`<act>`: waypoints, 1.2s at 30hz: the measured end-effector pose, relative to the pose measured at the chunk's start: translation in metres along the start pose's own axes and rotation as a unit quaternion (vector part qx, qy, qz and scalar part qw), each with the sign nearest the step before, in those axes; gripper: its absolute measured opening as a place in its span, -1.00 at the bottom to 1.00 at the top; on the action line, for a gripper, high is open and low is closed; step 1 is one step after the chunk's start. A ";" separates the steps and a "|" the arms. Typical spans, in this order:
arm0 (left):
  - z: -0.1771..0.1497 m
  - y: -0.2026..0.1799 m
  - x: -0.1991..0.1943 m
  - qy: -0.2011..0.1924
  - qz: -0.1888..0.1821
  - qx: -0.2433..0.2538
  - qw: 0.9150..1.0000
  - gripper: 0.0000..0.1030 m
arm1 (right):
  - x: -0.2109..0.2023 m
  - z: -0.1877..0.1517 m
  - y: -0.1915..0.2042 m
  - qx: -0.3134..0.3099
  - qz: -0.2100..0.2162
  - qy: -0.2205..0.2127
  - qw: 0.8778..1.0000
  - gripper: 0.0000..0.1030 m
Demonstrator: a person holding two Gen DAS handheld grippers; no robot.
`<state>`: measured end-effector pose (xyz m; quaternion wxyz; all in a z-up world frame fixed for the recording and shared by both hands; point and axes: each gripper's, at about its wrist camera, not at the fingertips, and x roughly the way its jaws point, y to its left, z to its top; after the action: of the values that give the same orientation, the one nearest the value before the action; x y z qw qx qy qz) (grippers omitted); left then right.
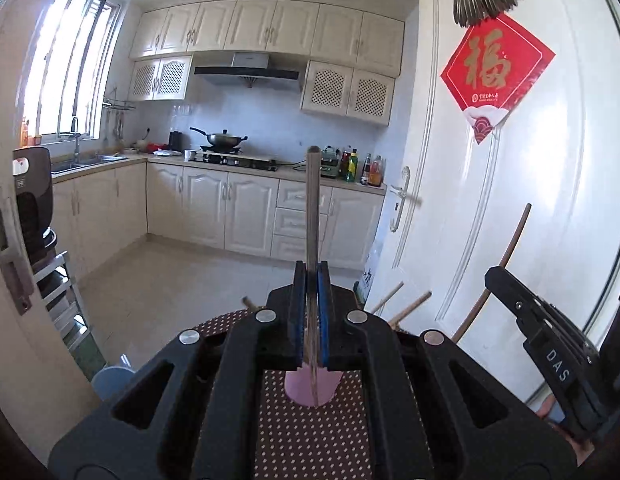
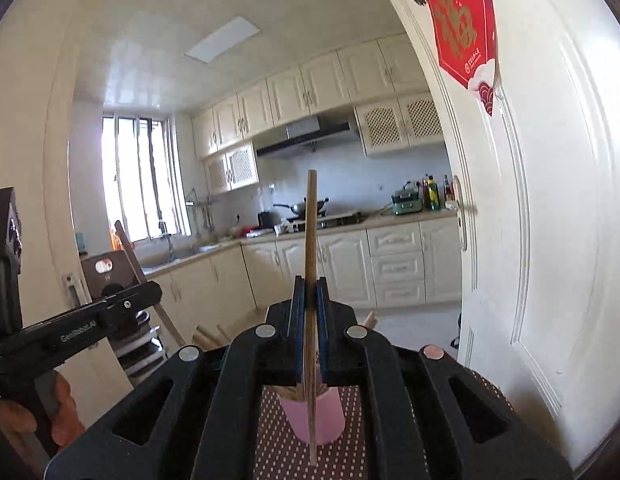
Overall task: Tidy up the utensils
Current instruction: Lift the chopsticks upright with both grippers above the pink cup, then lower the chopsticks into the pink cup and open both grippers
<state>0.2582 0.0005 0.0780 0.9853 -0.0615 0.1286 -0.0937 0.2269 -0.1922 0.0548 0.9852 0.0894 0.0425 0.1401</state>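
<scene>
My left gripper [image 1: 312, 280] clamps grey-brown wooden chopstick [image 1: 312, 200] | right gripper [image 2: 308, 296] clamps tan wooden chopstick [image 2: 310, 240] | next, likely: lower both into pink plastic cup [image 2: 329, 420].

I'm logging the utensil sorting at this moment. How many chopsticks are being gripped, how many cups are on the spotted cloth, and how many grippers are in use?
Thin wooden chopsticks gripped: 2, dark chopstick in left gripper, lighter chopstick in right gripper
Pink plastic cups: 1
Black two-finger grippers: 2
Total: 5
</scene>
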 end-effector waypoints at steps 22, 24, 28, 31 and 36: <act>-0.016 -0.006 0.075 -0.016 -0.011 0.011 1.000 -0.88 | 0.053 0.004 -0.010 0.002 0.007 -0.066 0.998 -0.92; -0.021 -0.010 0.077 -0.009 -0.015 0.020 1.000 -0.88 | 0.057 0.002 -0.012 0.005 0.010 -0.061 0.998 -0.92; -0.028 -0.016 0.074 -0.018 -0.011 0.043 0.999 -0.87 | 0.063 -0.002 -0.016 0.011 0.013 -0.049 0.999 -0.92; -0.029 -0.020 0.075 -0.013 -0.011 0.051 0.999 -0.87 | 0.066 -0.005 -0.019 0.013 0.015 -0.040 0.999 -0.92; -0.029 -0.018 0.073 -0.008 -0.014 0.048 0.999 -0.81 | 0.069 -0.011 -0.021 0.015 0.017 -0.017 1.000 -0.92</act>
<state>0.3172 -0.0348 0.0350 0.9868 -0.0167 0.1151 -0.1131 0.2972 -0.1904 0.0362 0.9819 0.1071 0.0259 0.1542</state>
